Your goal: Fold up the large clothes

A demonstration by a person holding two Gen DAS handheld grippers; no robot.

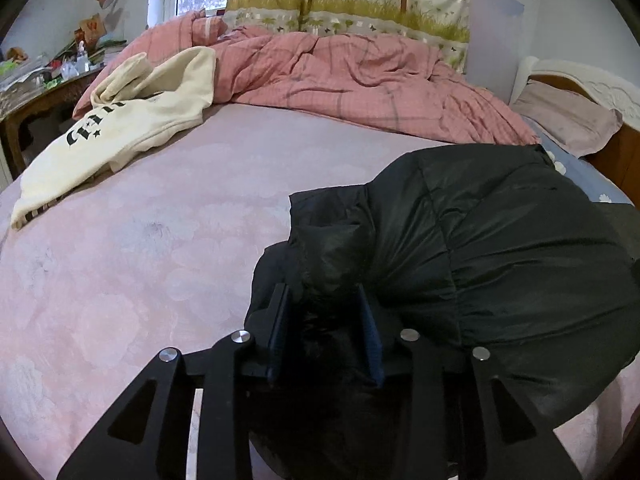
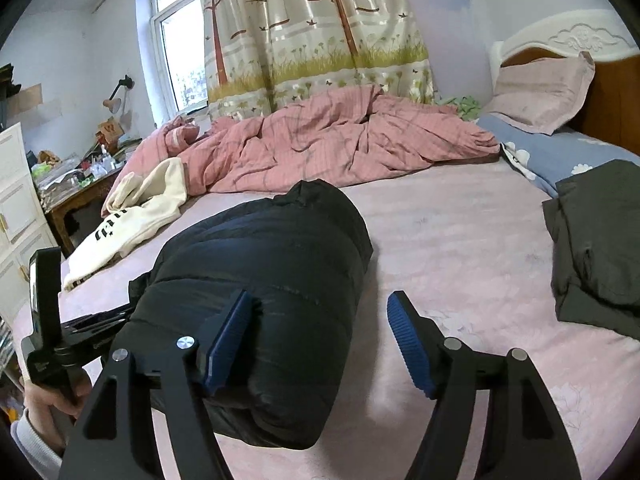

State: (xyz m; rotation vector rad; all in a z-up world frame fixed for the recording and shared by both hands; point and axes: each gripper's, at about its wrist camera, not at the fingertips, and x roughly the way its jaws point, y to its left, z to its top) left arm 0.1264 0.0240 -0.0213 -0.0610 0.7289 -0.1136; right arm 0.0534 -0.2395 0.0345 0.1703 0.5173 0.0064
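Note:
A black puffer jacket (image 1: 500, 264) lies bundled on the pink bed sheet (image 1: 132, 264); it also shows in the right wrist view (image 2: 264, 280). My left gripper (image 1: 326, 300) is shut on a bunch of the jacket's dark fabric, held between its blue pads. My right gripper (image 2: 320, 320) is open and empty, hovering over the jacket's near right end, its left pad (image 2: 228, 344) over the jacket. The left gripper's body and the hand holding it show at the left in the right wrist view (image 2: 48, 320).
A cream hoodie (image 1: 120, 128) with black lettering lies at the bed's far left. A crumpled pink duvet (image 1: 360, 80) runs along the back. A folded dark grey garment (image 2: 596, 240) lies at the right. A pillow (image 2: 540, 92) leans on the headboard; a cluttered side table (image 2: 76, 184) stands left.

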